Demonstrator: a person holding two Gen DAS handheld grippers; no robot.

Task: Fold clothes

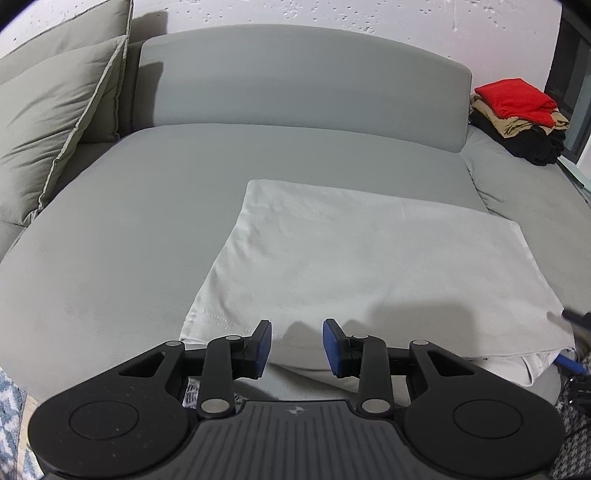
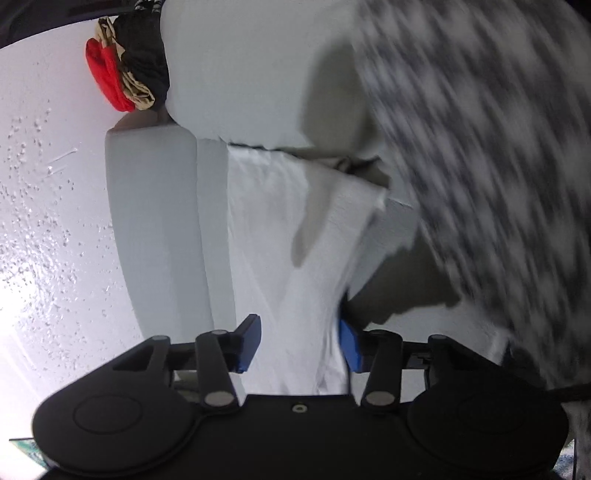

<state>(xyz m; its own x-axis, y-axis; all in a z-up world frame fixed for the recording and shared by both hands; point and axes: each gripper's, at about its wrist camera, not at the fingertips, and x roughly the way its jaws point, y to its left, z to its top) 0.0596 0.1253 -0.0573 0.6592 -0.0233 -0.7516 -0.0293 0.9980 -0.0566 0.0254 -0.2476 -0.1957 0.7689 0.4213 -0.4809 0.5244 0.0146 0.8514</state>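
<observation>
So the biggest thing here is the grey sofa [image 1: 147, 221], with its wide seat taking up most of the left wrist view and a rounded backrest [image 1: 295, 74] behind it against a speckled white wall [image 1: 332, 11]. Two greenish-grey cushions [image 1: 48, 129] lean at the left end of it. There's a black and white patterned rug [image 2: 480, 147] on the floor, super blurred in the right wrist view.

The white garment [image 1: 369, 266] lies on the seat toward the right side, mostly flat and folded into a rough rectangle, with its near edge hanging just over the front of the seat. You can see a stitched hem near its front left corner.

Over on the far right end of the sofa sits a pile of folded clothes [image 1: 524, 118], red on top, then tan, then black underneath. It's well apart from the white garment.

The left gripper [image 1: 297, 347] hovers right at the garment's near edge with its blue pads spread and nothing between them, so it's released. The right gripper [image 2: 299, 343] is rolled sideways at the garment's right edge. White cloth runs between its fingers and hugs the right pad [image 2: 351, 347], but there's a gap at the left pad, so it looks loosened, not clamped.
</observation>
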